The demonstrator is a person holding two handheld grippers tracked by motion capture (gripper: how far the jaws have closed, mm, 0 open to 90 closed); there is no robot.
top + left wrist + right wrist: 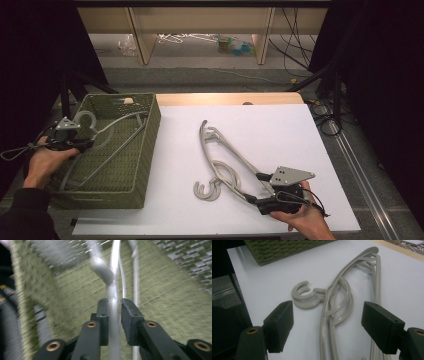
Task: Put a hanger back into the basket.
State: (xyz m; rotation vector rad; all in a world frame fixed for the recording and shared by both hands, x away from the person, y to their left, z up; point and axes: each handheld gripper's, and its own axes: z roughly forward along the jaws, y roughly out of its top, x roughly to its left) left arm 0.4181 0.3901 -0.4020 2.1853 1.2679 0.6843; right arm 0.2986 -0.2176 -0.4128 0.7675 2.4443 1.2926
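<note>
With the left gripper clenched on a grey plastic hanger, it should sink fully into the green woven basket before letting go, while the right gripper waits released over the stacked grey hangers.

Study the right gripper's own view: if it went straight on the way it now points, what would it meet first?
Most likely the grey plastic hangers lying stacked on the white table. The right gripper stands open, pointing low along them, their arms running between its jaws. Depth is unclear, so a jaw might touch the tabletop first.
</note>
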